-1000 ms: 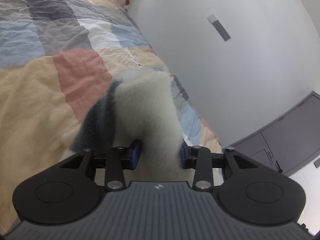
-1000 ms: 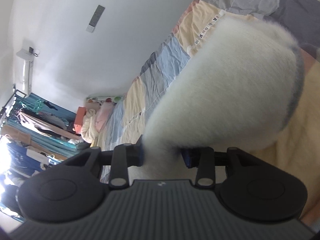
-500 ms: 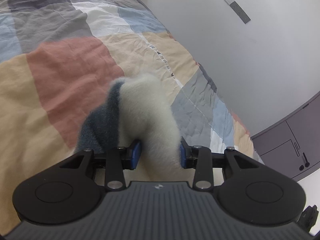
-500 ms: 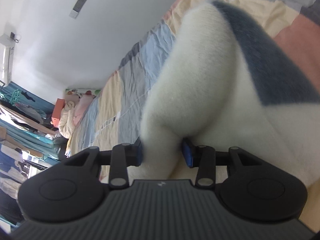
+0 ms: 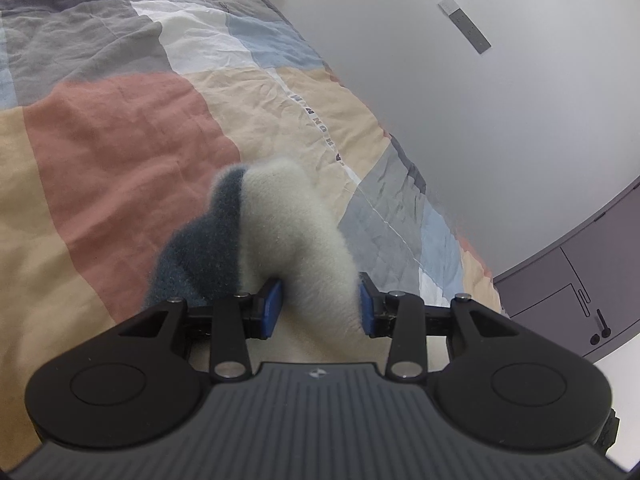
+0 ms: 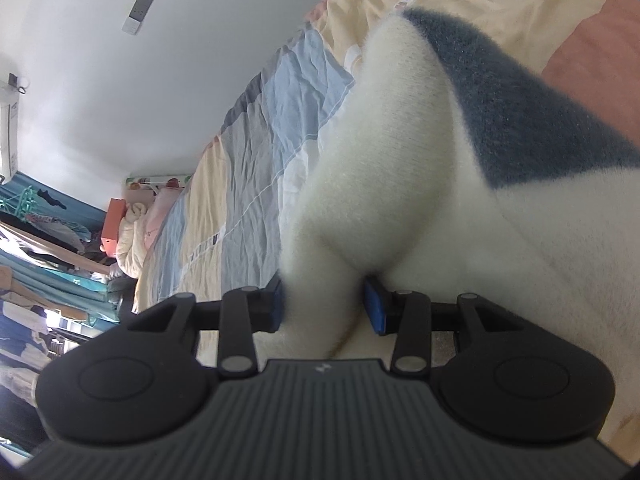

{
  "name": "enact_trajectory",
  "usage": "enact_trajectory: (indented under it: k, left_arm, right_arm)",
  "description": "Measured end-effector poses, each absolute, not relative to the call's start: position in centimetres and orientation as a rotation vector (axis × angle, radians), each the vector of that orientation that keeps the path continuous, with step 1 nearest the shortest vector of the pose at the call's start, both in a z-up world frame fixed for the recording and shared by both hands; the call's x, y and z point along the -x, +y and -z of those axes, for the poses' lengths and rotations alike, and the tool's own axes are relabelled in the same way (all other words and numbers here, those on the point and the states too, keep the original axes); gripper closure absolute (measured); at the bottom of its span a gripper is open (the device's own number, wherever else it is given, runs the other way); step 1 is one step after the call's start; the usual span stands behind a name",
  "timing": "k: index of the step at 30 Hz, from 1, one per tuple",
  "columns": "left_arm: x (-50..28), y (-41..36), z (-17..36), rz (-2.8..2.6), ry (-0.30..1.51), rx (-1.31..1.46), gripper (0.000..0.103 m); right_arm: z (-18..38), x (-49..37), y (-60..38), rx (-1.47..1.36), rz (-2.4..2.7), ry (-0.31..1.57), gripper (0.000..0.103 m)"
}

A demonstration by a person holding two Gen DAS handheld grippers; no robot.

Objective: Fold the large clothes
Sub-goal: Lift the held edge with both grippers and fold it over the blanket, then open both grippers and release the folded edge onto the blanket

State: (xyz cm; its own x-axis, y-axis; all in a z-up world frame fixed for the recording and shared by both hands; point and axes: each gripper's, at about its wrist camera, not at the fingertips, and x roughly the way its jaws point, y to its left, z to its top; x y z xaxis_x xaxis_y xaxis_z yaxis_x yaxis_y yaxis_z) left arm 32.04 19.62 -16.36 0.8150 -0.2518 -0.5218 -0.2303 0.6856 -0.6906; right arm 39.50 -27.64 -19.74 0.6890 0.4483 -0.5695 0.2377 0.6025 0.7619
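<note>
A fluffy white garment with a dark blue-grey band (image 5: 288, 224) bunches up between the blue pads of my left gripper (image 5: 320, 310), which is shut on it just above the patchwork bedspread (image 5: 120, 140). In the right wrist view the same fluffy garment (image 6: 400, 168) fills the right half, its dark band (image 6: 520, 120) at upper right. My right gripper (image 6: 324, 304) is shut on a thick white fold of it. The rest of the garment is hidden below both grippers.
The bed runs along a white wall (image 5: 480, 128) with a grey switch plate (image 5: 466, 24). A grey cabinet (image 5: 580, 280) stands at the bed's end. Pillows and an orange box (image 6: 112, 220) lie at the far end, with hanging clothes (image 6: 36, 240) beyond.
Both grippers have come down toward the bedspread with the garment still gripped. In the right wrist view the dark band has swung into sight and the garment now drapes lower.
</note>
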Motion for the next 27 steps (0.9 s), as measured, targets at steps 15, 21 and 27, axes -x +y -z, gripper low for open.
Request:
enact_trajectory:
  k: [15,21,27]
  left_arm:
    - [-26.5,14.1,12.2,0.054,0.627,0.49,0.022]
    - [-28.3,12.5,12.9,0.0,0.627,0.332,0.021]
    - [-31.3,11.8,15.4,-0.096,0.686,0.153,0.02]
  right_arm:
    - [13.9,-32.8,-24.4,-0.425,-0.226,0.719,0.024]
    - [14.1,-33.8,-21.5,-0.246,-0.273,0.703,0.024]
    - [16.0,-36.9,-19.9,-0.179,-0.259,0.72,0.026]
